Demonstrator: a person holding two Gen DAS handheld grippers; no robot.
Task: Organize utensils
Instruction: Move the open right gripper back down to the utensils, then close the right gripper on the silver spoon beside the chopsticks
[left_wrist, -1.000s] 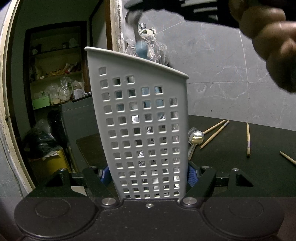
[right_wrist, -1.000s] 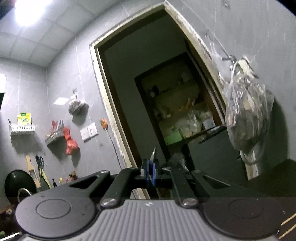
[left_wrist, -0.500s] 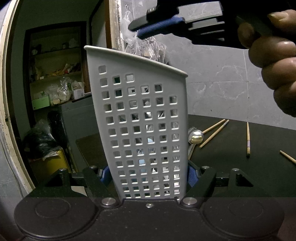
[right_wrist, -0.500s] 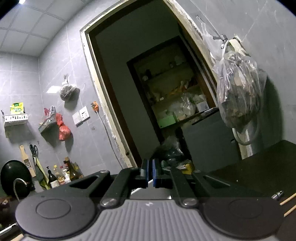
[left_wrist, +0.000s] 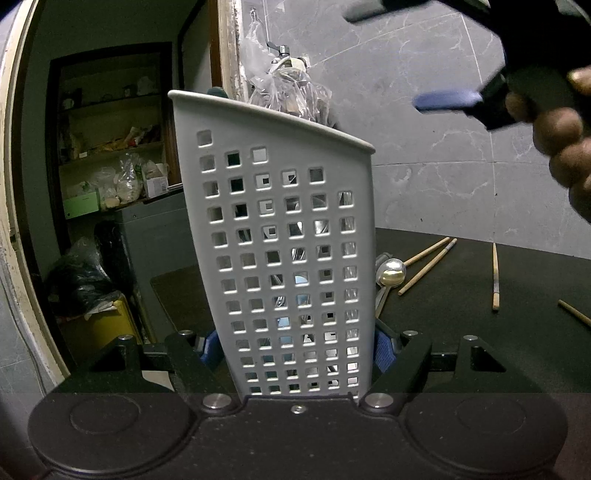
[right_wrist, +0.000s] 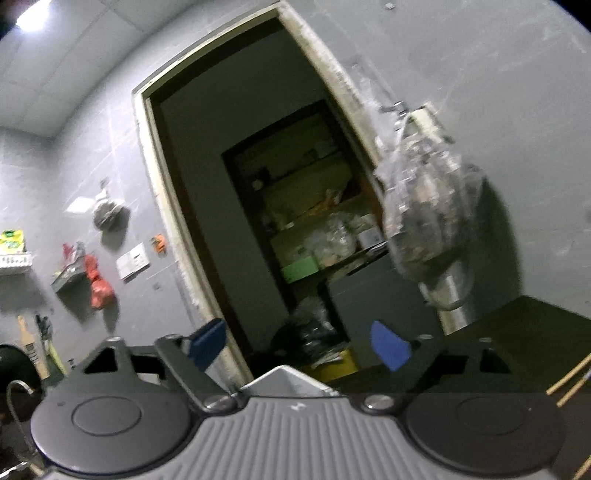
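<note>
Left gripper clamped low, right gripper opening above

The left gripper (left_wrist: 295, 345) sat pointing slightly downward, its blue pads (left_wrist: 382, 349) pressed against both sides of the white perforated holder (left_wrist: 280, 236). The right gripper (right_wrist: 299, 343) pointed level, its jaws opening wide with nothing between them; in the left wrist view it appeared at upper right, gripped by the person's right hand (left_wrist: 561, 136).

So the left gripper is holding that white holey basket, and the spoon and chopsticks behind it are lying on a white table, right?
Not quite: the table is black, as the left wrist view shows. The left gripper does hold the white basket, with the spoon and chopsticks behind it.
</note>
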